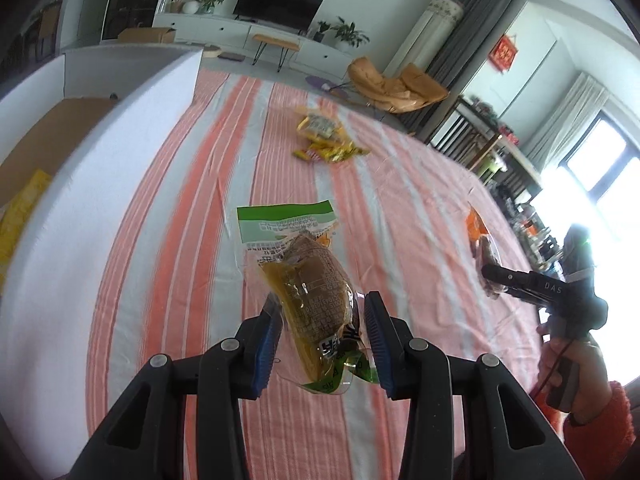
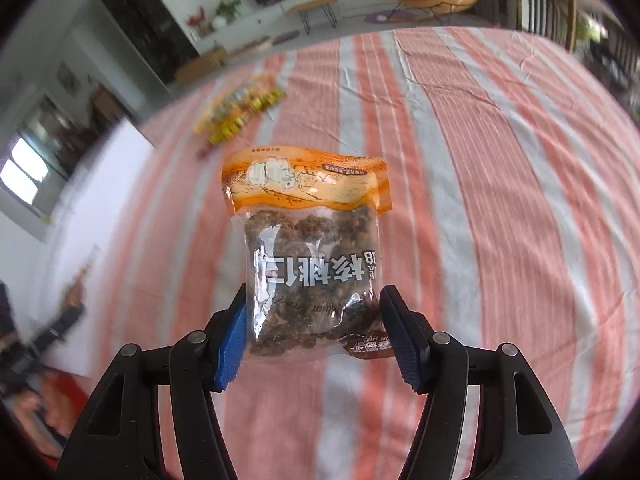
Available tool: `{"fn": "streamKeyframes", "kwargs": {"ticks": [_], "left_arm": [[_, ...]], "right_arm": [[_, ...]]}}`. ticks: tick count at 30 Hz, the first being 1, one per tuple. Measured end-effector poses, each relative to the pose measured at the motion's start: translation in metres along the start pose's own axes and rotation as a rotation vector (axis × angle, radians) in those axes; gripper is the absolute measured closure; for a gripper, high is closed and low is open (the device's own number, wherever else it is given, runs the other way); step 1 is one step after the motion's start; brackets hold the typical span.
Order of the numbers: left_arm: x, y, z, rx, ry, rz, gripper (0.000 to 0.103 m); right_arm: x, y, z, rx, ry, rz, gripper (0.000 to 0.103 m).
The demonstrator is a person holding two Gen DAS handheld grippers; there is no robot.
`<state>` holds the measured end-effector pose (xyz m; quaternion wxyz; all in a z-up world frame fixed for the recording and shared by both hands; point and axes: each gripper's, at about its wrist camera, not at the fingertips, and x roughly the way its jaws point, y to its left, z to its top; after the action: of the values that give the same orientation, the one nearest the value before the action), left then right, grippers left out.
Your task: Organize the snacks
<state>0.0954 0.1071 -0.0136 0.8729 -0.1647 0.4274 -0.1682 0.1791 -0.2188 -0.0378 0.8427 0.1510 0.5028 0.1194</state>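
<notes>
Two packets in play. The left gripper (image 1: 324,340) is clamped tight on a green-and-clear snack packet (image 1: 308,280), pads squeezing its lower half, the green header poking up and away toward the middle of the frame. So its long axis runs straight out along the fingers, lifted clear of the striped cloth (image 1: 180,240).

Over on the right, the right gripper (image 2: 316,336) has a bag of walnuts (image 2: 312,264) between its jaws, orange header at the top of the frame, long axis again running out along the fingers. The pads sit right at the bag's edges; whether they are truly pressing, I cannot tell for sure, though the bag looks raised off the cloth.

Now the key relation. The white box (image 1: 120,140) stands at the left edge of the left wrist view, open top showing brown card inside. It lies up and left of the left gripper, and that hand looks the nearer one. My read: a swing leftward over the wall comes next. A loose pile of yellow packets (image 1: 324,140) waits upper centre.
</notes>
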Motion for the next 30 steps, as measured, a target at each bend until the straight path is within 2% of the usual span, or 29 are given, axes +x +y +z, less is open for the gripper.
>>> {"fn": "streamKeyframes", "kwargs": {"ticks": [2, 5, 7, 9, 14, 17, 18, 19, 21, 23, 25, 27, 30], "left_arm": [[-0.016, 0.004, 0.009, -0.013, -0.026, -0.019, 0.062], [-0.051, 0.023, 0.025, -0.041, -0.082, -0.002, 0.062], [-0.080, 0.047, 0.033, -0.061, -0.135, 0.054, 0.061], [-0.108, 0.082, 0.039, -0.097, -0.181, 0.152, 0.061], [-0.151, 0.160, 0.036, -0.202, -0.200, 0.333, 0.060], [-0.164, 0.193, 0.028, -0.234, -0.190, 0.459, 0.054], [-0.168, 0.203, 0.024, -0.257, -0.190, 0.510, 0.044], [-0.174, 0.213, 0.019, -0.288, -0.195, 0.555, 0.021], [-0.183, 0.223, 0.008, -0.324, -0.237, 0.605, 0.001], [-0.191, 0.230, -0.002, -0.351, -0.283, 0.642, 0.001], [-0.195, 0.236, -0.014, -0.385, -0.298, 0.639, 0.001], [-0.199, 0.236, -0.023, -0.406, -0.315, 0.624, 0.001], [-0.200, 0.220, -0.028, -0.400, -0.363, 0.569, 0.001]], "right_arm": [[-0.011, 0.007, 0.005, 0.028, -0.025, 0.083, 0.038], [-0.025, 0.049, 0.020, 0.007, -0.043, 0.195, 0.038], [-0.031, 0.085, 0.028, -0.039, -0.050, 0.274, 0.038], [-0.033, 0.131, 0.035, -0.090, -0.043, 0.365, 0.038], [-0.015, 0.266, 0.036, -0.240, 0.038, 0.571, 0.038], [0.013, 0.350, 0.026, -0.341, 0.085, 0.628, 0.035], [0.023, 0.368, 0.021, -0.358, 0.112, 0.646, 0.029], [0.036, 0.386, 0.016, -0.371, 0.151, 0.659, 0.021], [0.061, 0.412, 0.004, -0.385, 0.217, 0.634, 0.015], [0.070, 0.413, -0.004, -0.392, 0.215, 0.607, 0.015], [0.068, 0.397, -0.007, -0.412, 0.167, 0.577, 0.015], [0.067, 0.367, -0.009, -0.455, 0.096, 0.477, 0.015], [0.072, 0.298, -0.009, -0.496, 0.004, 0.261, 0.015]]}}
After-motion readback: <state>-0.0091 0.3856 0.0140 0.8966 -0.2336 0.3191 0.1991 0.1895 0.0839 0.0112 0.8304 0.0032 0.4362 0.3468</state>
